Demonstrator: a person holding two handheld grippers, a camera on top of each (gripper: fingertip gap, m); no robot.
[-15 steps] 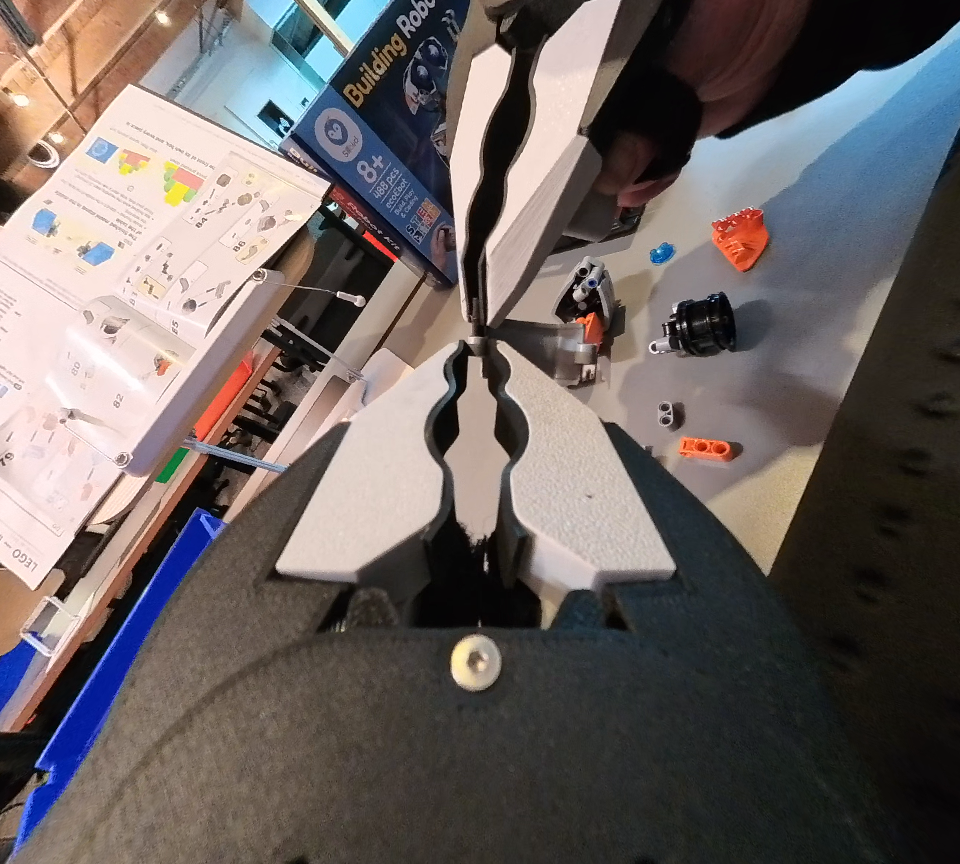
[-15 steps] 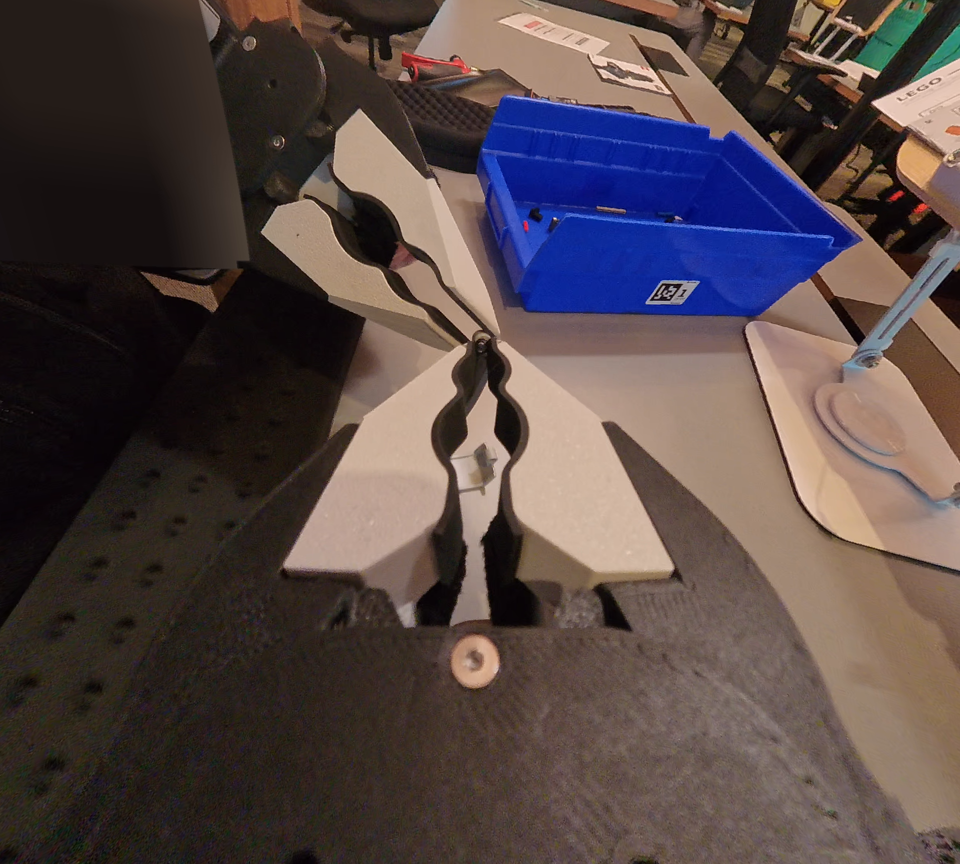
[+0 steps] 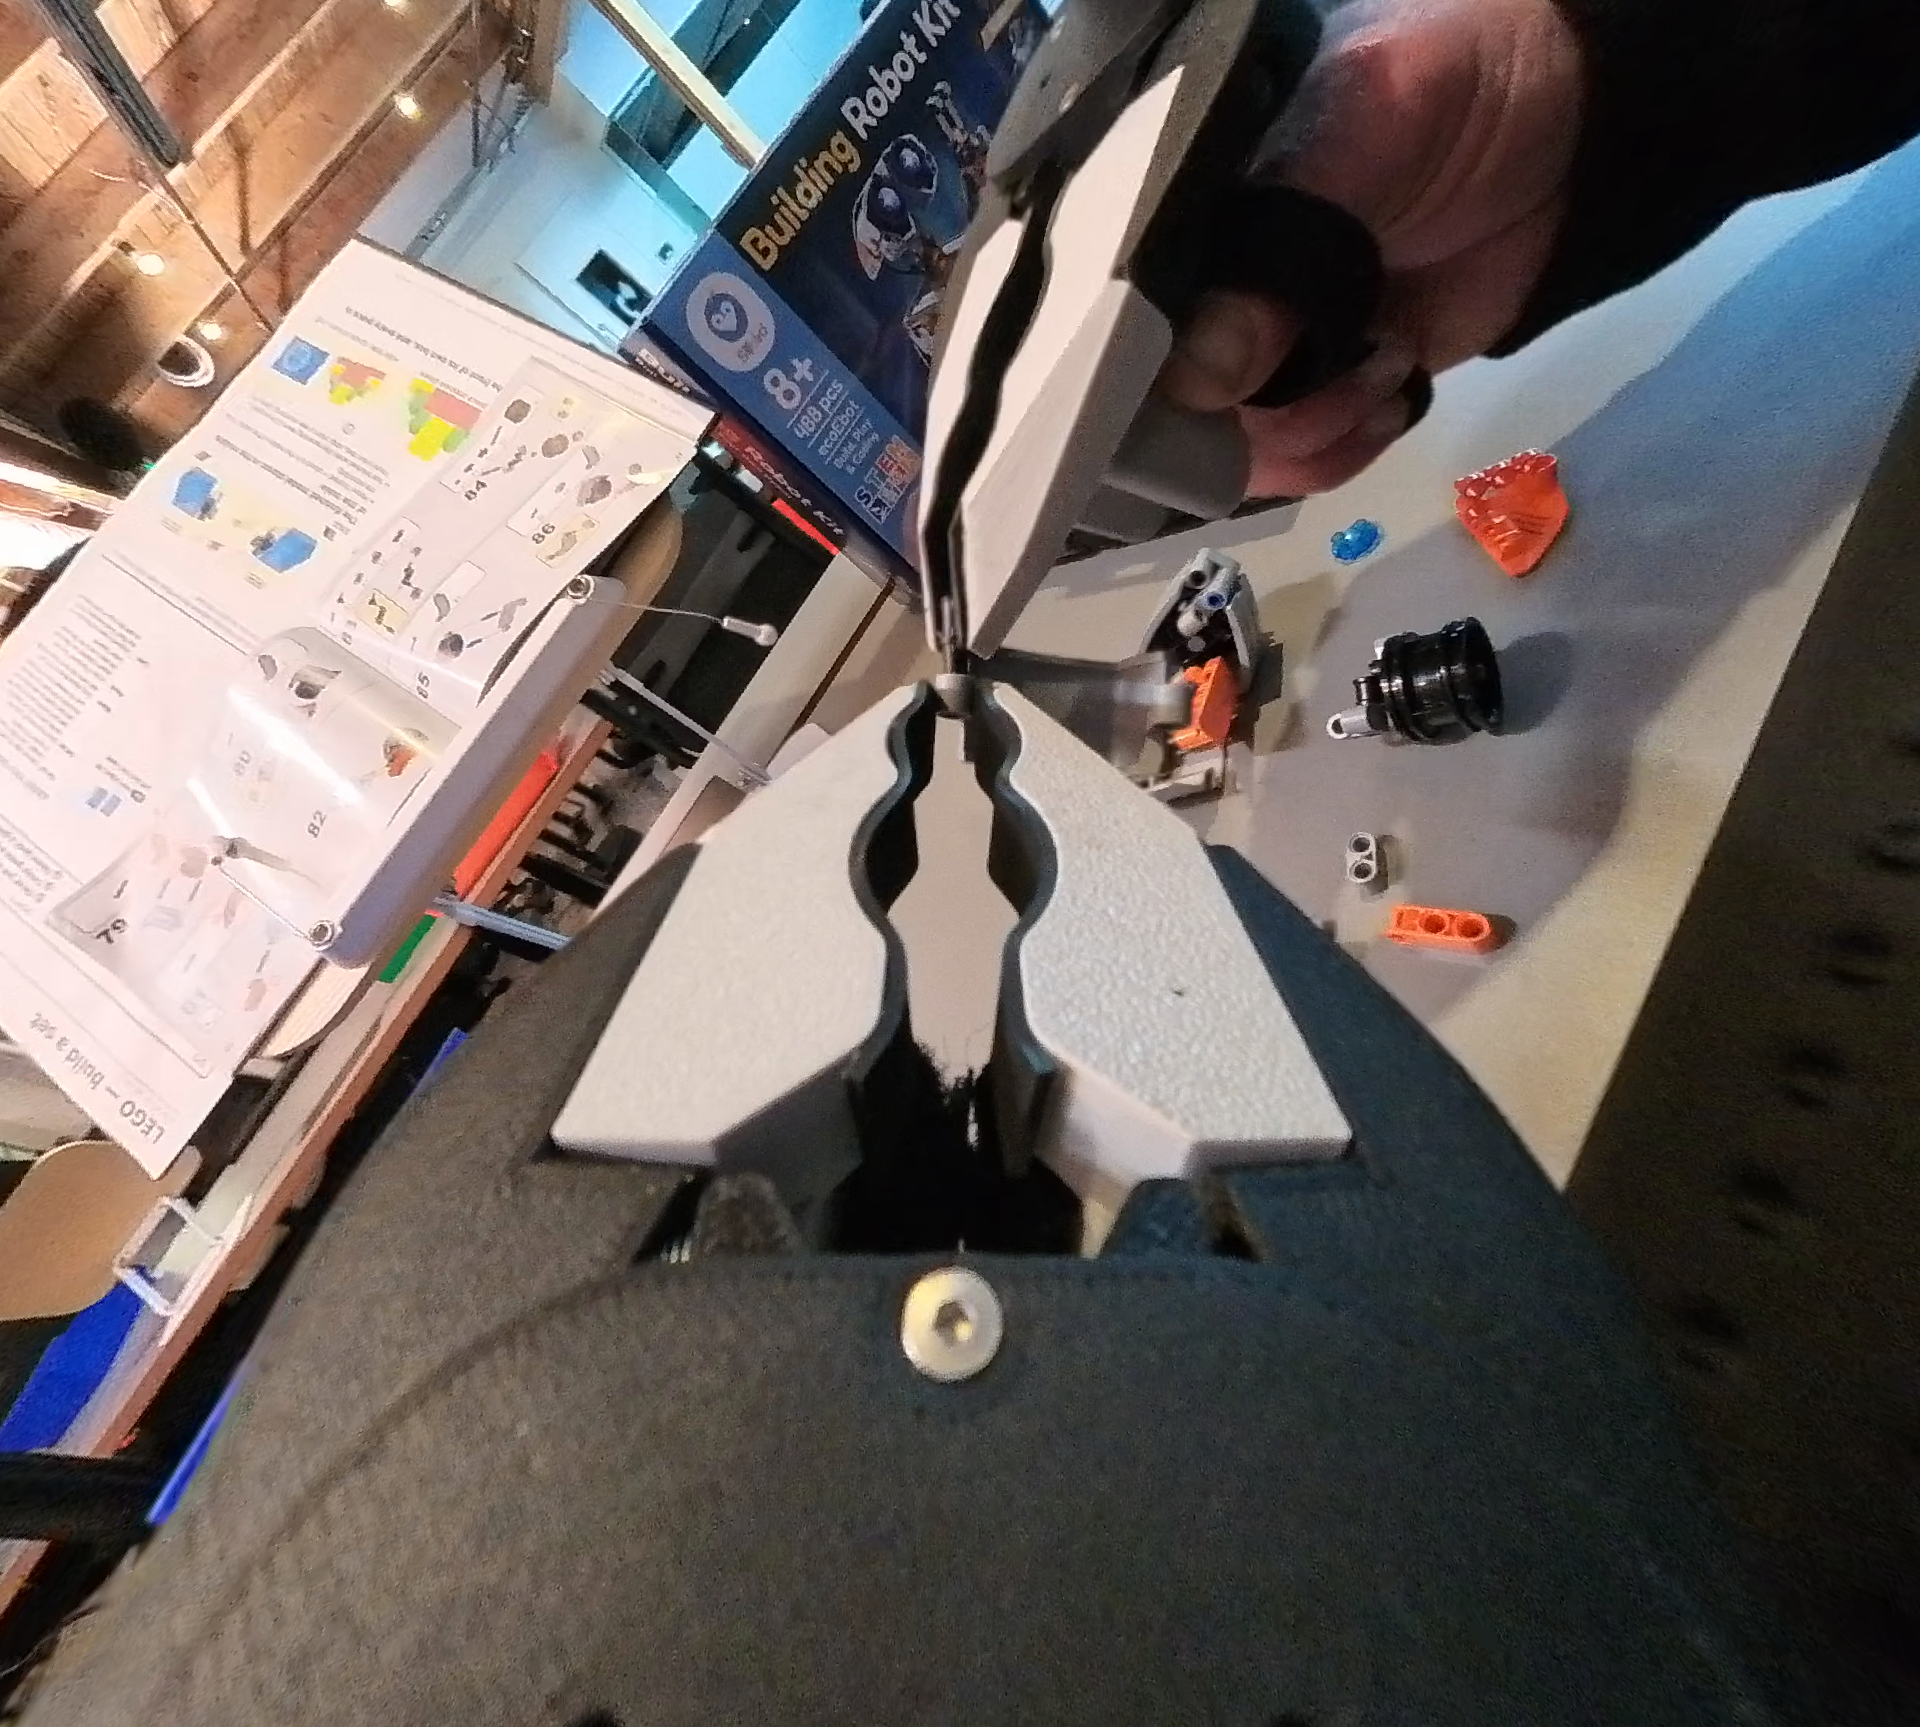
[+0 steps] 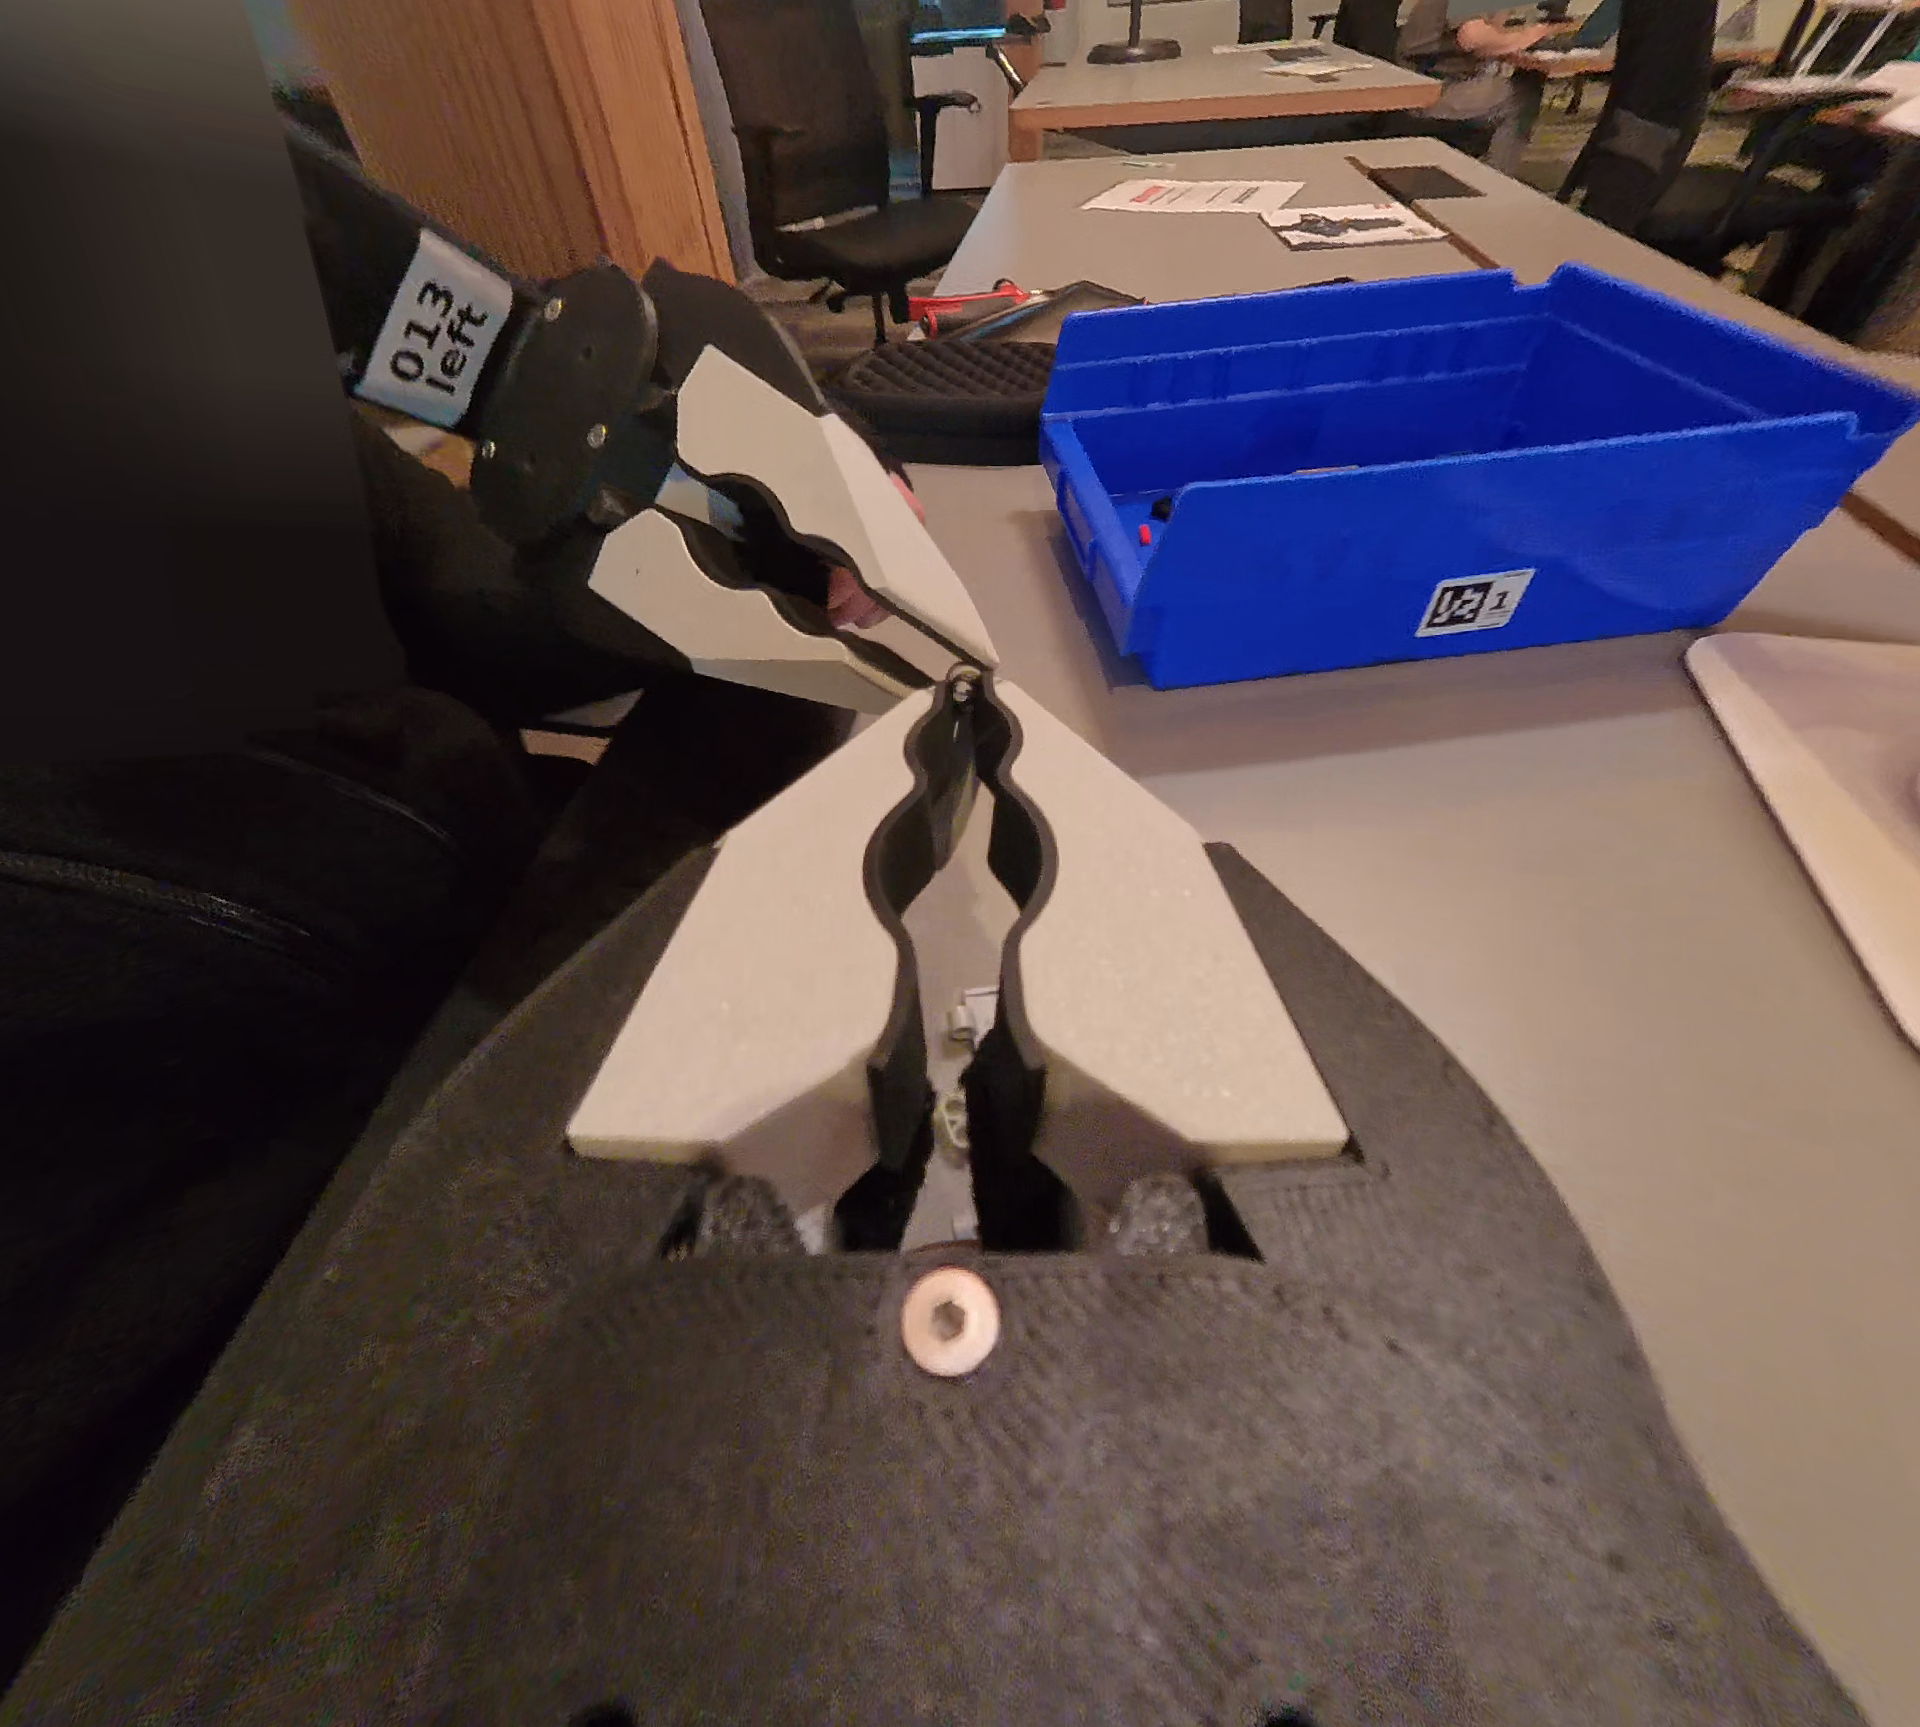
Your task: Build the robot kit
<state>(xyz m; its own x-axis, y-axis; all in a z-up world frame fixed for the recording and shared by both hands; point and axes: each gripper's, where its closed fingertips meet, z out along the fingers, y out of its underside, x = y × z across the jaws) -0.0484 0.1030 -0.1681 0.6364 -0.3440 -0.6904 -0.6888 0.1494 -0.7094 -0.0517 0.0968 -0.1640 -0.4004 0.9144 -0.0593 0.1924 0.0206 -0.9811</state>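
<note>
Two grippers meet tip to tip over a grey table, a tiny grey piece pinched between them.

The left gripper has its tips closed on a small grey connector; the right gripper, coming in from 12 o'clock, is closed on a thin dark pin that touches it, seemingly so the parts line up. At 2 o'clock lie a grey-and-orange assembly, a black wheel and orange bricks. The blue bin sits at 1 o'clock from the right gripper.

Both tongs closed, tips meeting above table.
</note>
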